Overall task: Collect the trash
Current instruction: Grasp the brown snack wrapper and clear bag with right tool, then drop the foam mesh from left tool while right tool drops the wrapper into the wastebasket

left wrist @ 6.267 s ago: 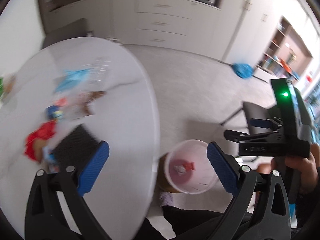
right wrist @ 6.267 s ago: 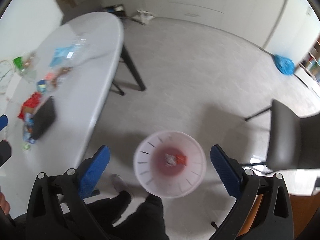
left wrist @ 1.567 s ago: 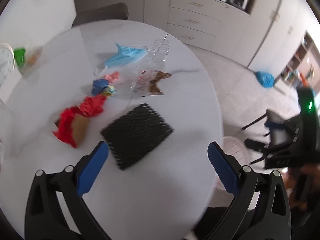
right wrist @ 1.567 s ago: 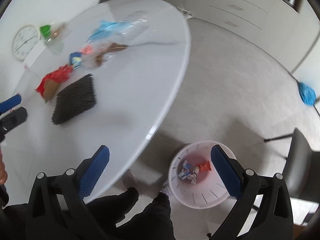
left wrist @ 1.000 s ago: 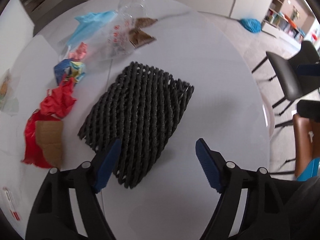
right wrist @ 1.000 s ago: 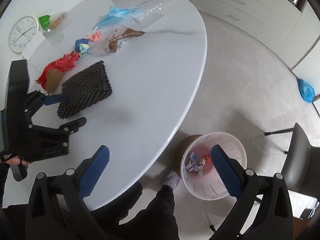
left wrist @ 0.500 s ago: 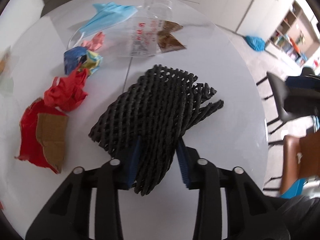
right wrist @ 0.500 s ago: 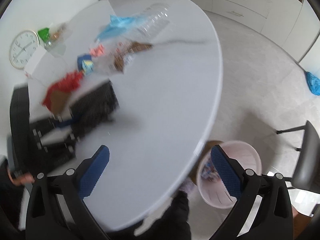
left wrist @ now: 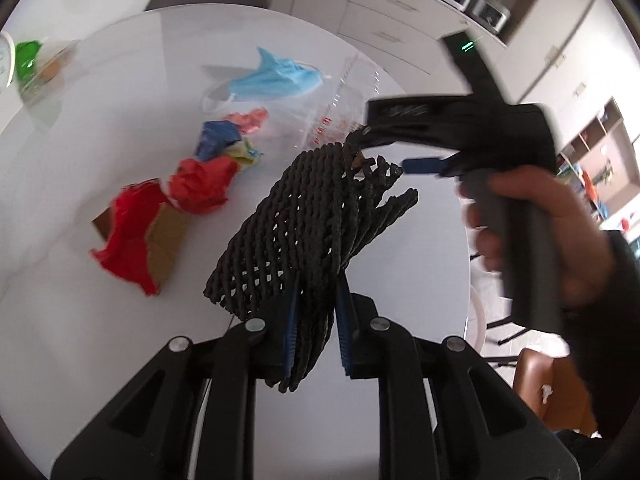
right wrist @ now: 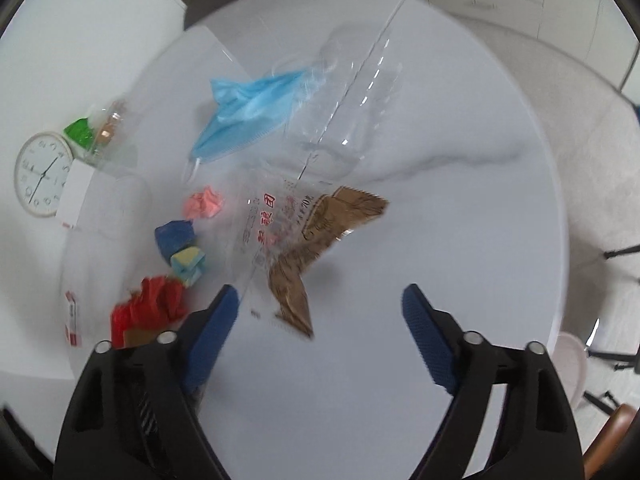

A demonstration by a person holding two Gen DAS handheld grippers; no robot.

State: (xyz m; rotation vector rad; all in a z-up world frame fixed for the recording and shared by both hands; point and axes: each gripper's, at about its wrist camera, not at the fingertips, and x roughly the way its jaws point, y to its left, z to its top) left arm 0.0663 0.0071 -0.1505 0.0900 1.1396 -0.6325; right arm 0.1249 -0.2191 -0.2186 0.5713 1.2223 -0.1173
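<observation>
- My left claw (left wrist: 314, 332) is clenched on the black foam net (left wrist: 312, 236), which hangs crumpled between the pads, lifted clear of the white surface (left wrist: 100, 160).
- My right claw (right wrist: 320, 340) has just been narrowing its jaws; they stand apart with nothing pressed between them, over the brown torn wrapper (right wrist: 320, 240).
- In the left view, my right hand (left wrist: 548, 232) and its claw cross just behind the net, hiding the far trash.
- Just left of the wrapper lies a clear printed bag (right wrist: 272, 216); beyond it, a clear bottle (right wrist: 352, 112) and blue face mask (right wrist: 248, 112).
- Further left: pink wad (right wrist: 204, 206), blue-and-yellow wad (right wrist: 180, 246), red paper (right wrist: 148, 308).
- A wall clock (right wrist: 40, 174) rests at the surface's far left edge.
</observation>
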